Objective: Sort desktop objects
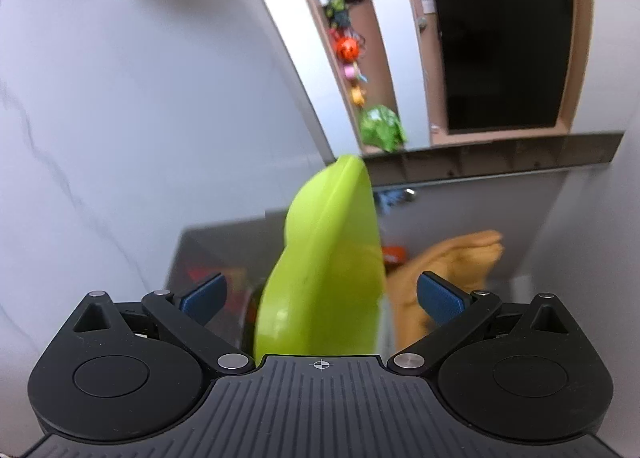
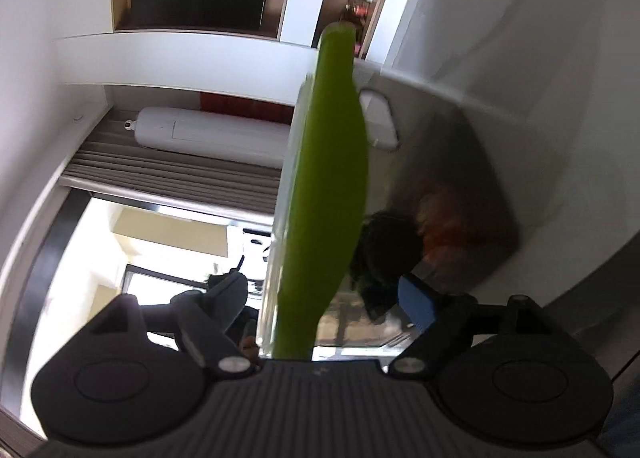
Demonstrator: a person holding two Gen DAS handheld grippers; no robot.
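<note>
1. Left wrist view: the left claw [image 1: 320, 296] stands wide open, its blue pads [image 1: 438, 298] well apart and pressing on nothing. The lime-green plastic piece [image 1: 326, 278] stands on edge between the pads, blurred, with a clear gap to each.
2. Beyond the green piece lies a grey open bin [image 1: 224, 234]; its left rim runs close behind the left pad. An orange cloth [image 1: 448, 270] lies just right of the green piece, behind the right pad. Left of the green piece there is only pale wall [image 1: 120, 97], open room.
3. Right wrist view: the right claw [image 2: 320, 300] is also open, both pads off the green piece [image 2: 326, 193], which rises edge-on from between them.
4. Right of the green piece sits the dark bin [image 2: 492, 185] with blurred orange and black things inside; its near corner lies just beyond the blue right pad [image 2: 416, 304]. Left of the green piece the space is open toward a bright window [image 2: 160, 258].
</note>
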